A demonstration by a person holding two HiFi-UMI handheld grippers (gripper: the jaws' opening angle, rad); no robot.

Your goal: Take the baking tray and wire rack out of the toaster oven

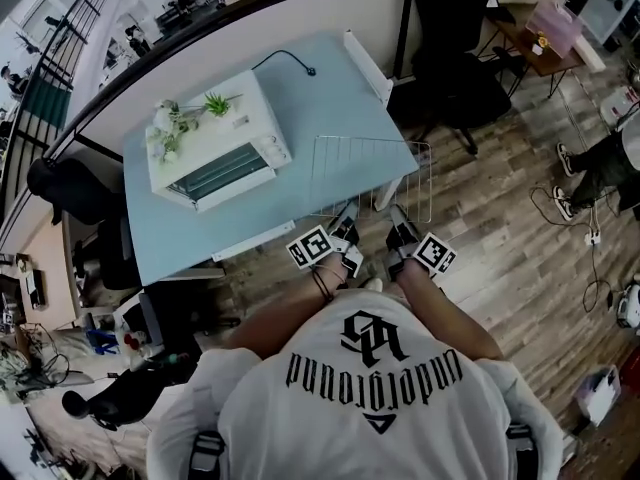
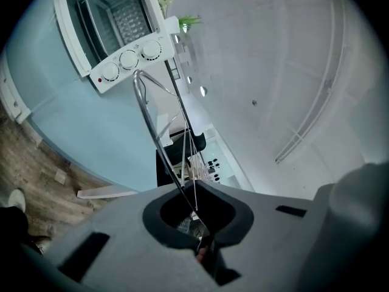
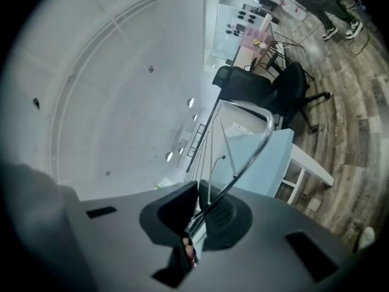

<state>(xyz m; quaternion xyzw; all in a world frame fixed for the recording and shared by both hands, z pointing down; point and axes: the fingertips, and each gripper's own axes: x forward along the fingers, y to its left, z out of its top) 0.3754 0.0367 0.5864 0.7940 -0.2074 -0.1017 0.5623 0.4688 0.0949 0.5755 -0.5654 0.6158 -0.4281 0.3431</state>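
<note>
**Wire rack clear of the oven, held at the table corner**

The wire rack point(image 1: 370, 176) lies flat over the table's point(image 1: 330, 93) right front corner, well apart from the toaster oven point(image 1: 215, 148), with open floor beside it. The left gripper point(image 1: 345, 216) and right gripper point(image 1: 398, 214) point level, each clamped on the rack's near edge.

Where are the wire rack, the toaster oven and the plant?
wire rack point(image 1: 370, 176), head view, middle wires
toaster oven point(image 1: 228, 140), head view, white top
plant point(image 1: 215, 102), head view, green leaves

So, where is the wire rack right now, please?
Head view: the wire rack is over the table's right end, beside the toaster oven, clamped by left gripper and right gripper.
</note>
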